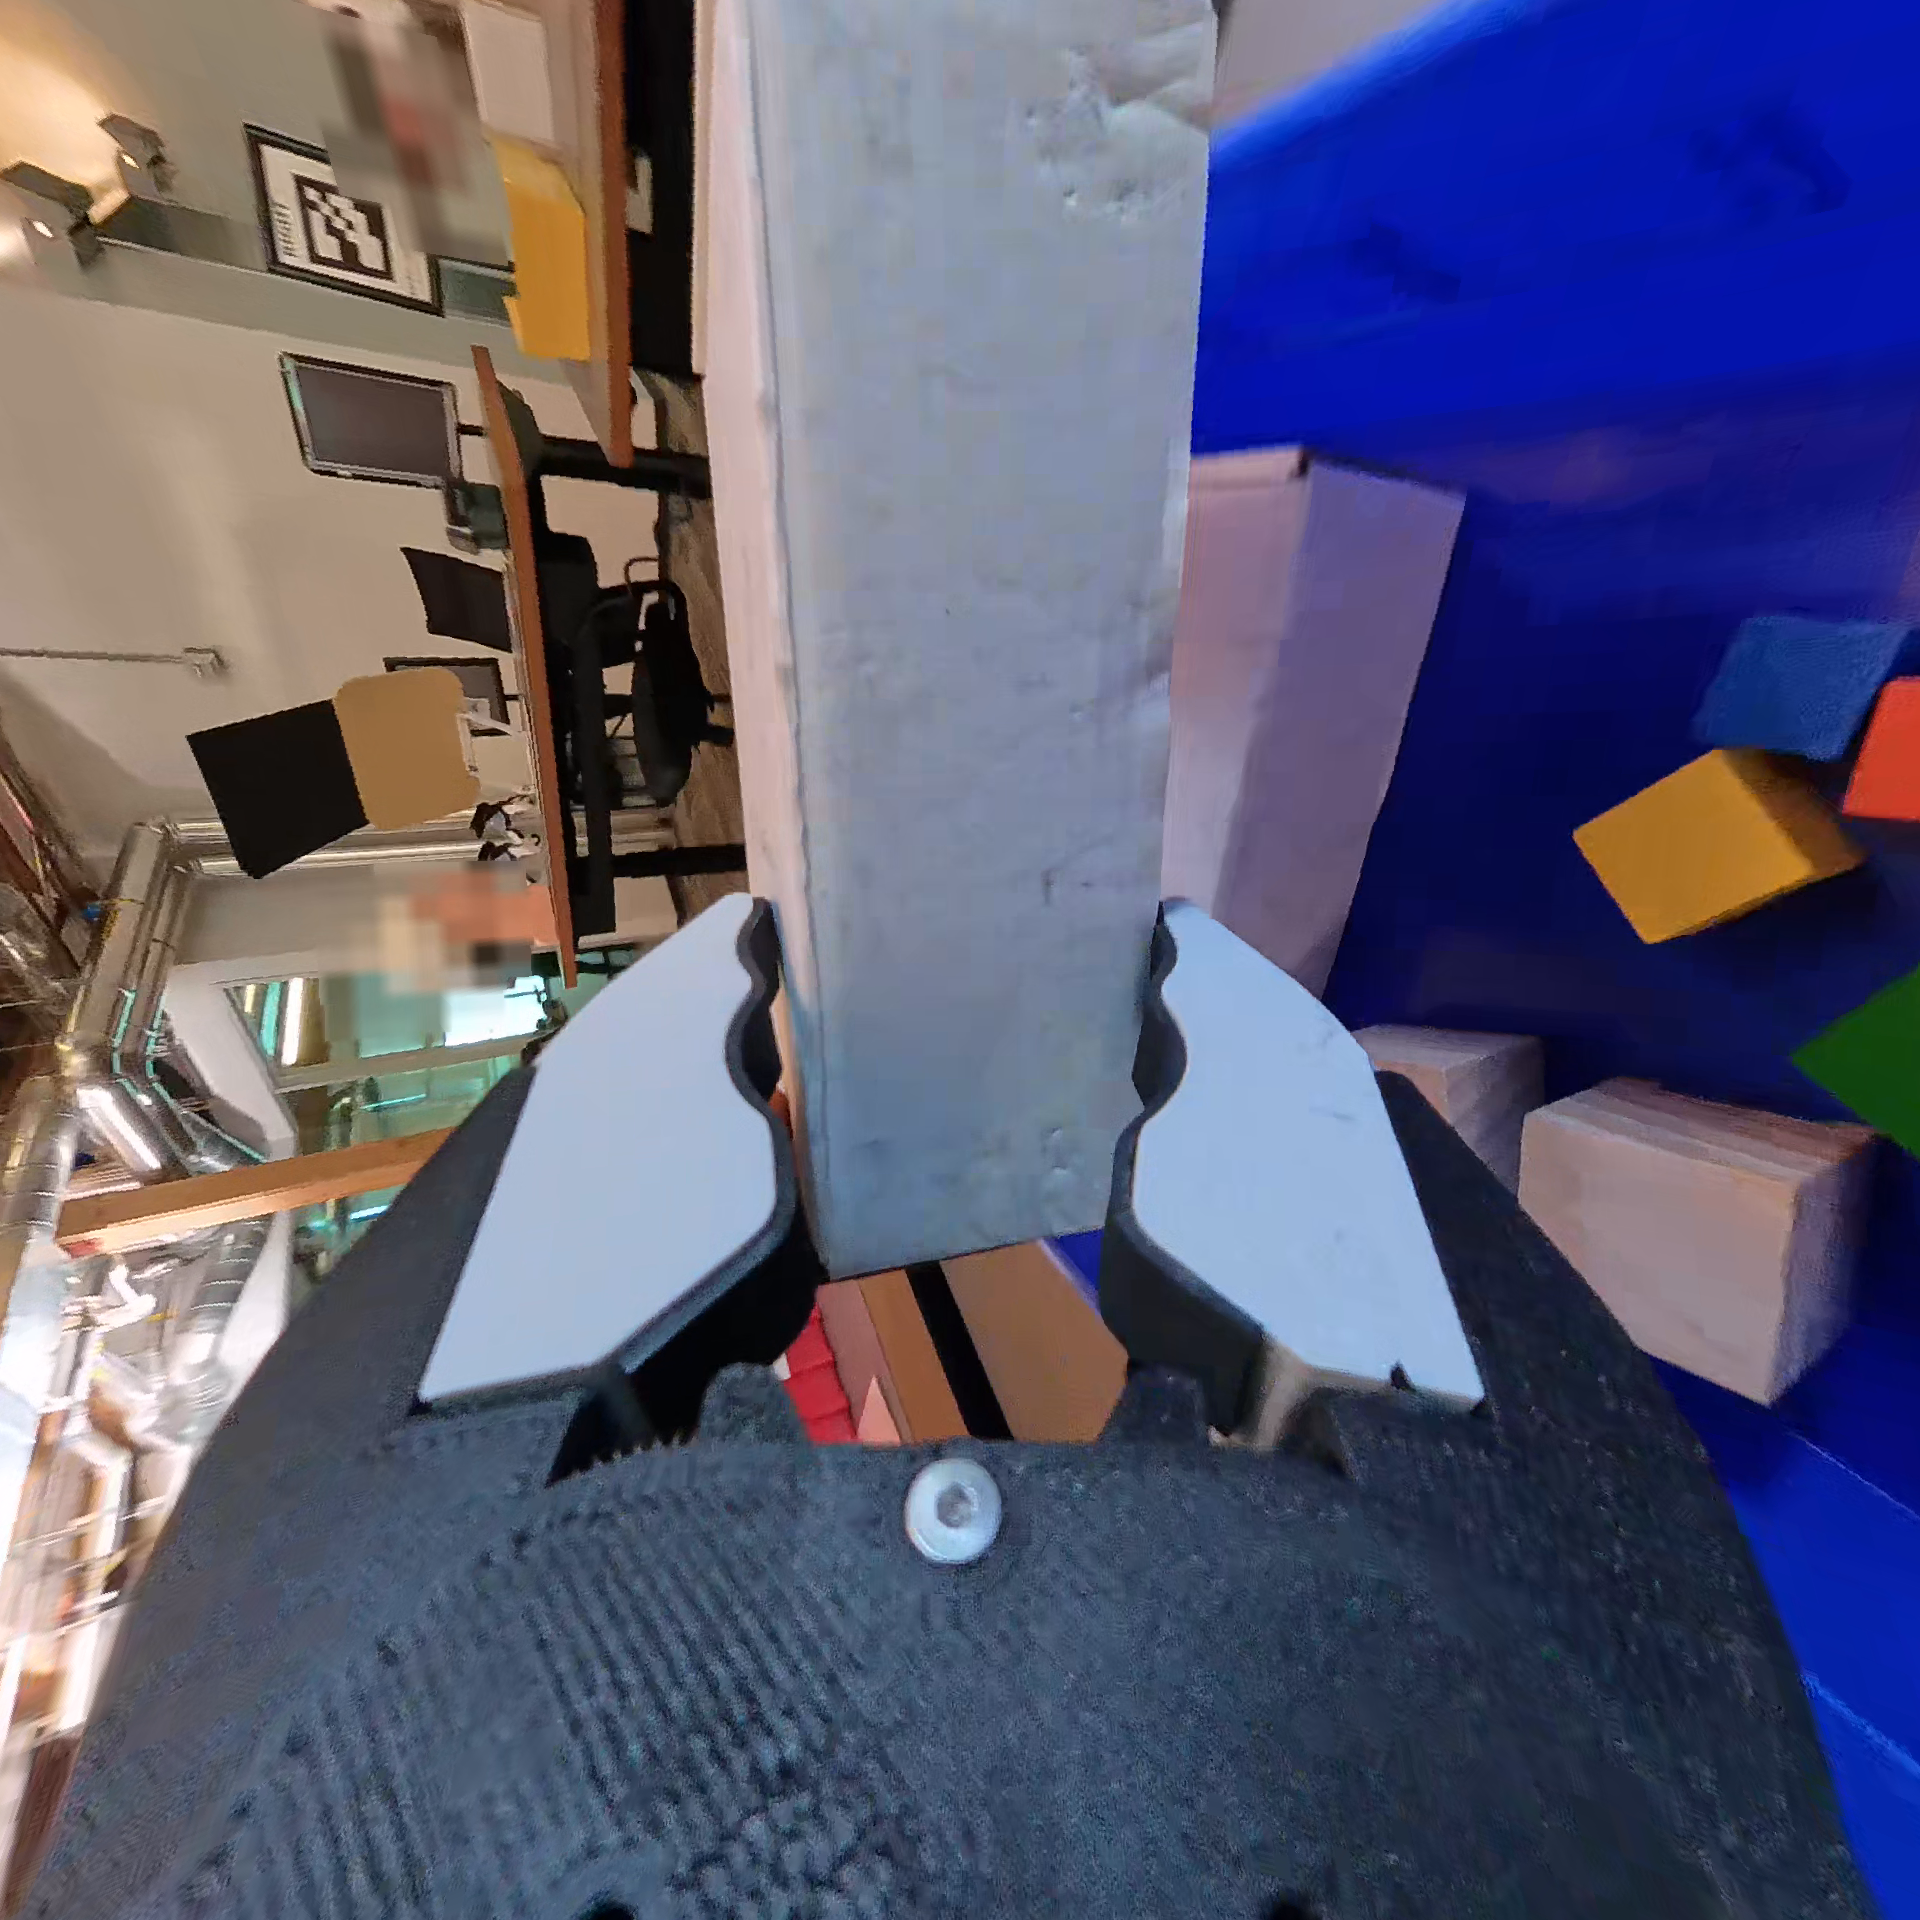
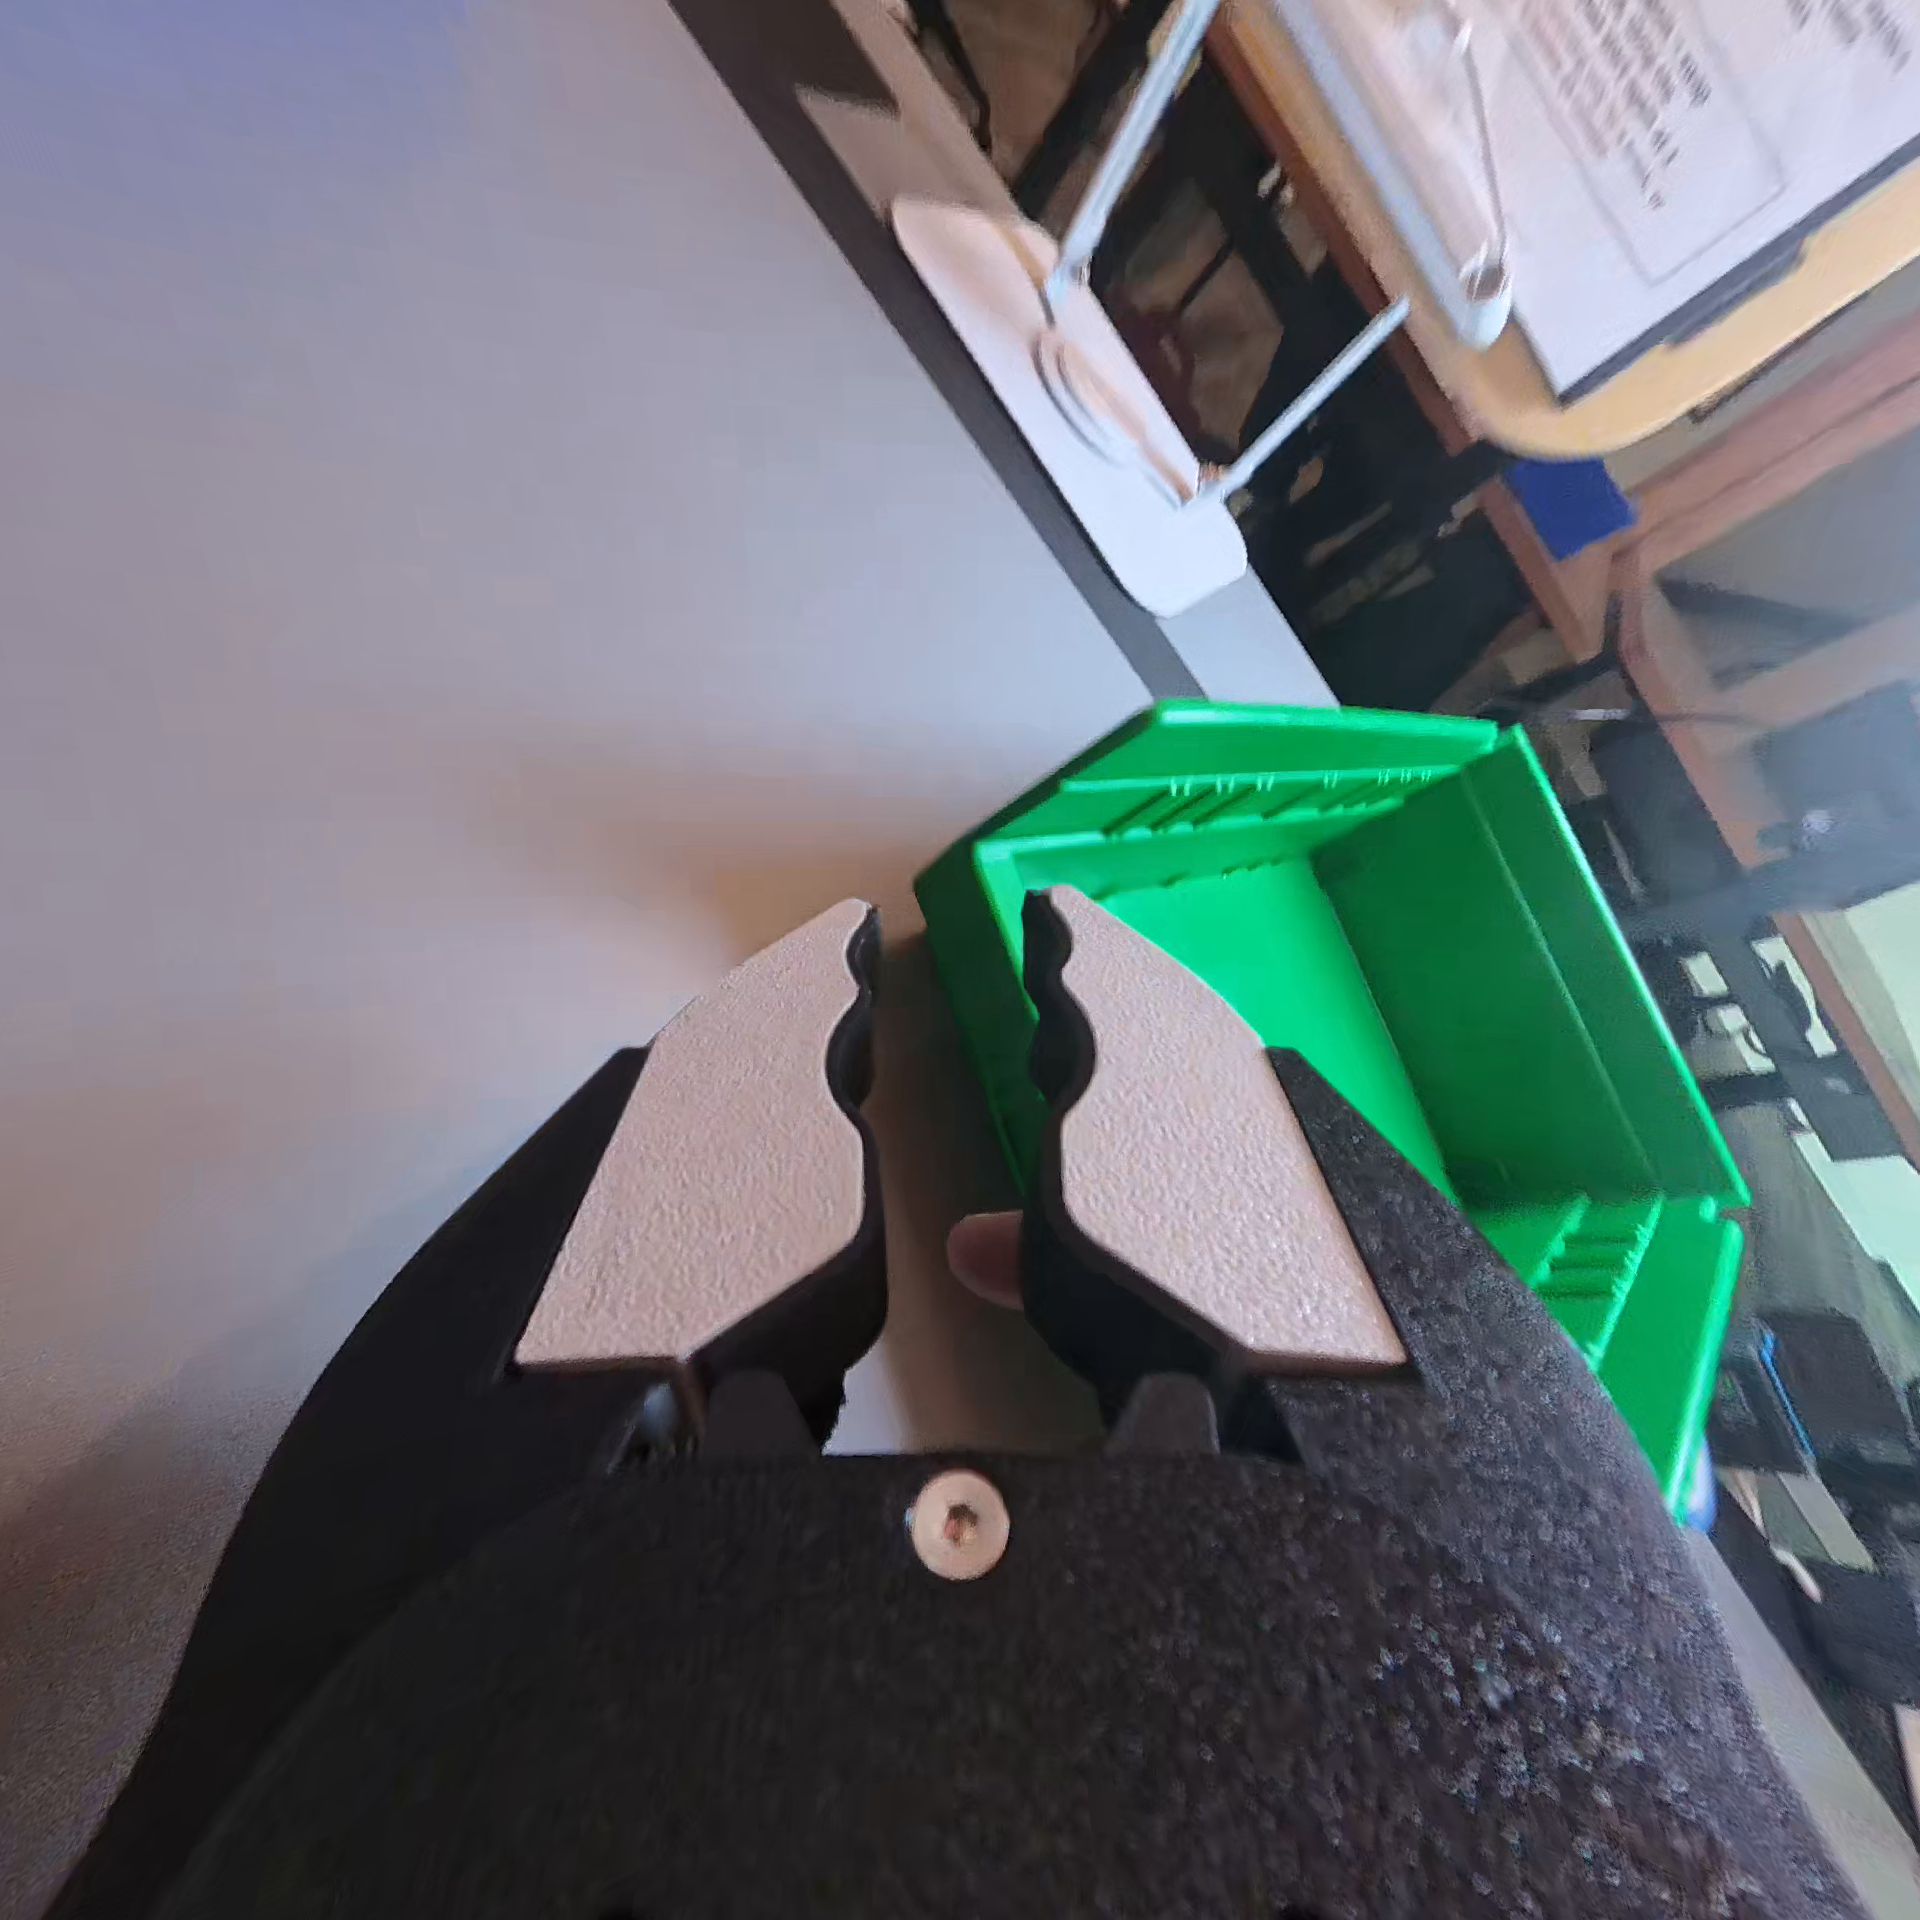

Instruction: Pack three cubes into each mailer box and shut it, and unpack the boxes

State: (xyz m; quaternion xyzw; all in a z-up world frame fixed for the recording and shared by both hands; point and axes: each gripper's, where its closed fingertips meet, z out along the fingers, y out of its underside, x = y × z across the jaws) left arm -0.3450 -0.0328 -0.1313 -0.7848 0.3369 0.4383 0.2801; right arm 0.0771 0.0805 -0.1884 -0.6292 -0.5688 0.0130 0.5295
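Observation:
In the left wrist view my left gripper (image 1: 966,914) is shut on a closed white mailer box (image 1: 977,520), gripped by its two broad faces and held up on edge. Behind it a blue bin (image 1: 1558,260) holds a second white mailer box (image 1: 1309,707) and loose cubes: yellow (image 1: 1714,842), dark blue (image 1: 1797,686), red (image 1: 1896,769), green (image 1: 1870,1060) and two plain wooden ones (image 1: 1683,1226). In the right wrist view my right gripper (image 2: 951,920) is open by a narrow gap and holds nothing. It hovers over the white table (image 2: 416,520).
An empty green plastic bin (image 2: 1455,987) stands at the table's edge just right of my right gripper, its near wall showing between the fingers. A white stand base (image 2: 1091,416) sits on the table edge farther off. Desks and chairs (image 1: 623,665) fill the room behind.

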